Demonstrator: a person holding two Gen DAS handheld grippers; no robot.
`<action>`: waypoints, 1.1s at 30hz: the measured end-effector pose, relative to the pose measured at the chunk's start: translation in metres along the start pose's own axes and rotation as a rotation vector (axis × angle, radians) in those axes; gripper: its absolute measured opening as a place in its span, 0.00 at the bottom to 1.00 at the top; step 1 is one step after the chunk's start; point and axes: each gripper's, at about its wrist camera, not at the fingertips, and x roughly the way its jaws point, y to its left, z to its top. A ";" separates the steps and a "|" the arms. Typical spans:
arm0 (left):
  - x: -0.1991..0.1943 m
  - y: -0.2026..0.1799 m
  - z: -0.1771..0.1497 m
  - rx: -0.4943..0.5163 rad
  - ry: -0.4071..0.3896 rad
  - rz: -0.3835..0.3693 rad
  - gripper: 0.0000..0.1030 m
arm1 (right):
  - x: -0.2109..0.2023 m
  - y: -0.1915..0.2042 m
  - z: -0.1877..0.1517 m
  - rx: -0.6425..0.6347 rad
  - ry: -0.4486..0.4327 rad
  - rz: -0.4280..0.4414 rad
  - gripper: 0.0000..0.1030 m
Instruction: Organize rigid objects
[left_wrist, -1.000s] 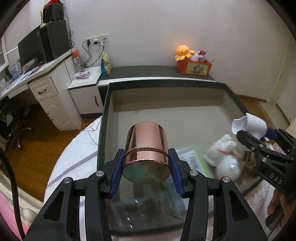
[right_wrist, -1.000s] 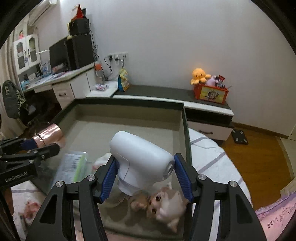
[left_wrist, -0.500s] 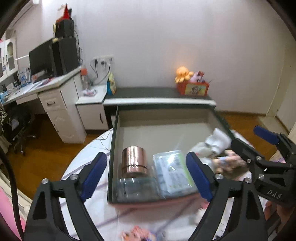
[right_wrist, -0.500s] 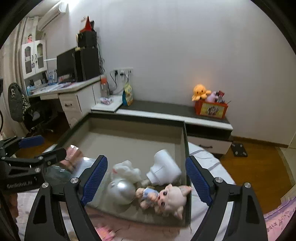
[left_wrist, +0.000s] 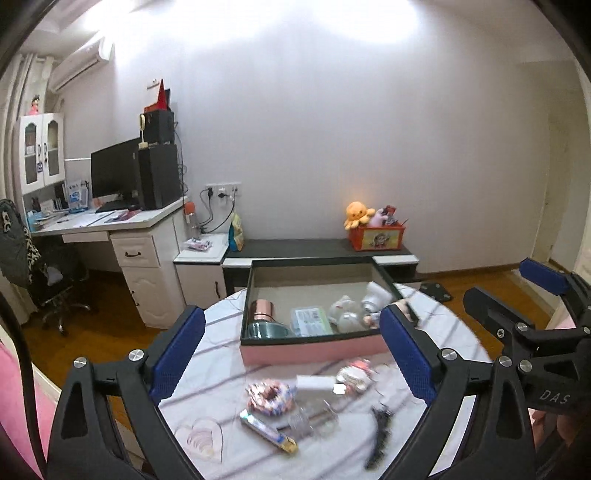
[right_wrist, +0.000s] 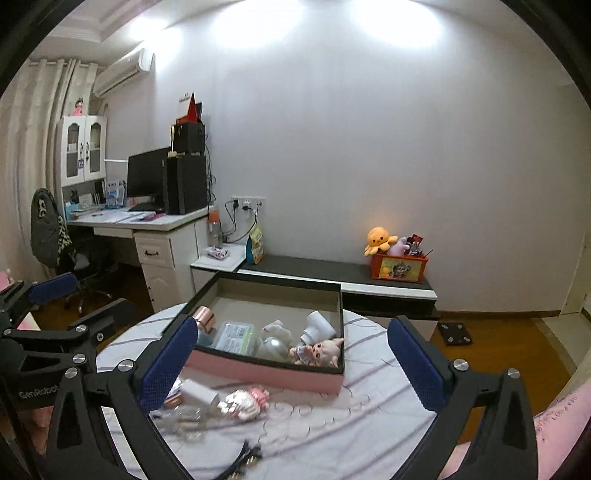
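blurred clutter (left_wrist: 295, 402) on table, hair clip (right_wrist: 240, 461) cut off

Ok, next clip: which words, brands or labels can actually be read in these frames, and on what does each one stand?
"DAS": on the black body of the right tongs, in the left wrist view.
"GenRobot", cut off by the tongs in front: on the black body of the left tongs, in the right wrist view.
Printed label on the clear plastic packet in the pink-sided box: too small to read.
Picture on the orange storage box: no legible text.
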 end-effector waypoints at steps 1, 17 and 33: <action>-0.013 -0.002 -0.002 0.002 -0.014 0.001 0.94 | -0.012 0.001 -0.002 0.004 -0.010 0.002 1.00; -0.127 -0.009 -0.020 0.018 -0.175 0.042 0.94 | -0.131 0.012 -0.021 0.020 -0.099 -0.024 1.00; -0.138 -0.010 -0.018 0.024 -0.197 0.061 0.94 | -0.143 0.019 -0.019 0.015 -0.129 -0.022 1.00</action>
